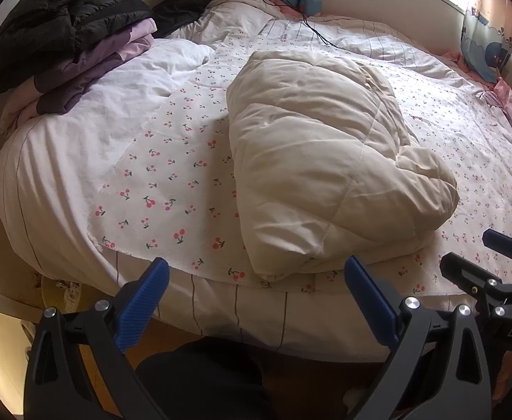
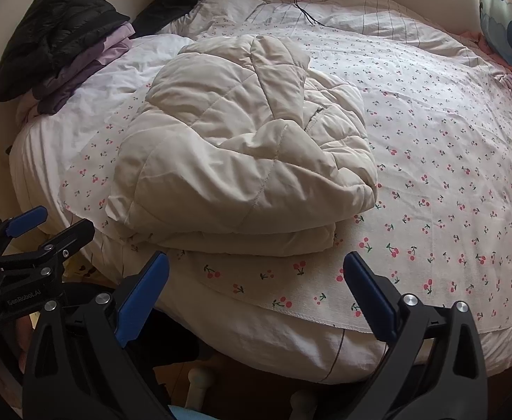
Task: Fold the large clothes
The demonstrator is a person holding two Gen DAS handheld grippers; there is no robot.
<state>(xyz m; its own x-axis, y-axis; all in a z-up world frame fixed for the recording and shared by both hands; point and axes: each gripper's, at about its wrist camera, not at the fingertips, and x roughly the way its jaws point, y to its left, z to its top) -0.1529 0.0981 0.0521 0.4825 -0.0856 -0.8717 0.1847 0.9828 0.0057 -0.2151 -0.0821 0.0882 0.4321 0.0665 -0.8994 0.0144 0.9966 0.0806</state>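
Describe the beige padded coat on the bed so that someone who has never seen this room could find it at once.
Start from the bed with the cherry-print sheet. Near its front edge, in the middle, lies the quilted beige coat, folded into a thick bundle. Unlike the black jacket and the purple fabrics piled at the far left corner, it is pale, lies alone, and shows stitched quilting lines.

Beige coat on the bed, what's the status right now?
Left gripper open, empty. Right gripper open, empty. Beige quilted coat lies folded in a bundle on the cherry-print sheet, untouched. Nothing between grippers and coat.
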